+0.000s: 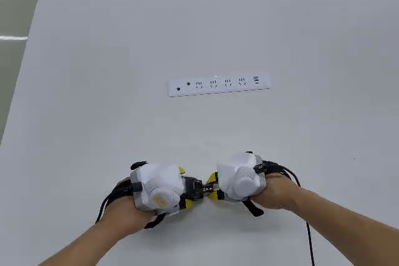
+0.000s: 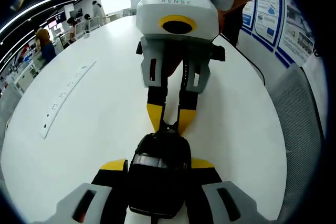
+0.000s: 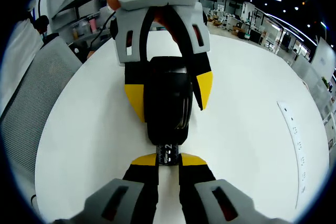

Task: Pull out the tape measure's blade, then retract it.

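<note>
Black tape measure (image 2: 160, 174) case at the person's side of the white table (image 1: 124, 60), clamped betw. left gripper (image 2: 157, 164) jaws. Blade (image 3: 168, 153) barely out, tip nipped by right gripper (image 3: 168, 160), jaws closed on it. Grippers nearly touching; power strip (image 1: 218, 83) well apart. Looks like start of pull-out. Next: draw hands apart, straight along blade, both grips firm.

Bright, even overhead light washes the white table (image 1: 93, 60), shadows faint; both gripper views bulge at their edges.
</note>
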`<state>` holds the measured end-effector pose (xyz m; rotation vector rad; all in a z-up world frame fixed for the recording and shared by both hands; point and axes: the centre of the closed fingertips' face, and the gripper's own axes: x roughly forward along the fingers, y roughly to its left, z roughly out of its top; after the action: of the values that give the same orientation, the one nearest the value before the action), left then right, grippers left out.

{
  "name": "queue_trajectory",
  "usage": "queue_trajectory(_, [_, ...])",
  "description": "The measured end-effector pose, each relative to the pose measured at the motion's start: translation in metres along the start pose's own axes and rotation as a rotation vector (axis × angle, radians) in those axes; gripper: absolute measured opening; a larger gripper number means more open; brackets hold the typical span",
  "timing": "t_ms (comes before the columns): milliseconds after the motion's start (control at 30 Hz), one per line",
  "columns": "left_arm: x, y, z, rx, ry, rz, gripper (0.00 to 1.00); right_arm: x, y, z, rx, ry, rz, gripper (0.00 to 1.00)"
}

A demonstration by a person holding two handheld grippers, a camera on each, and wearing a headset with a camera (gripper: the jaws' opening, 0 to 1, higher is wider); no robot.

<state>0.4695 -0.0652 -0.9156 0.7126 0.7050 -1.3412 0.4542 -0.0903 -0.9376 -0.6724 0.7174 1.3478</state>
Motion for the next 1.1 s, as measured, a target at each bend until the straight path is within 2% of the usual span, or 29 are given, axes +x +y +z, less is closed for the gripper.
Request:
queue_trajectory(567, [0.001,0.002,0.0,-0.01,-0.002,-0.003,0.4,-0.009,-0.002,-0.013,0.006,0.006,-0.009,0.13])
queue_trajectory(1100, [0.001,0.002,0.0,0.006,0.001,0.007,0.39,-0.022,-0.002,-0.028,0.036,0.015,-0.025,0.13])
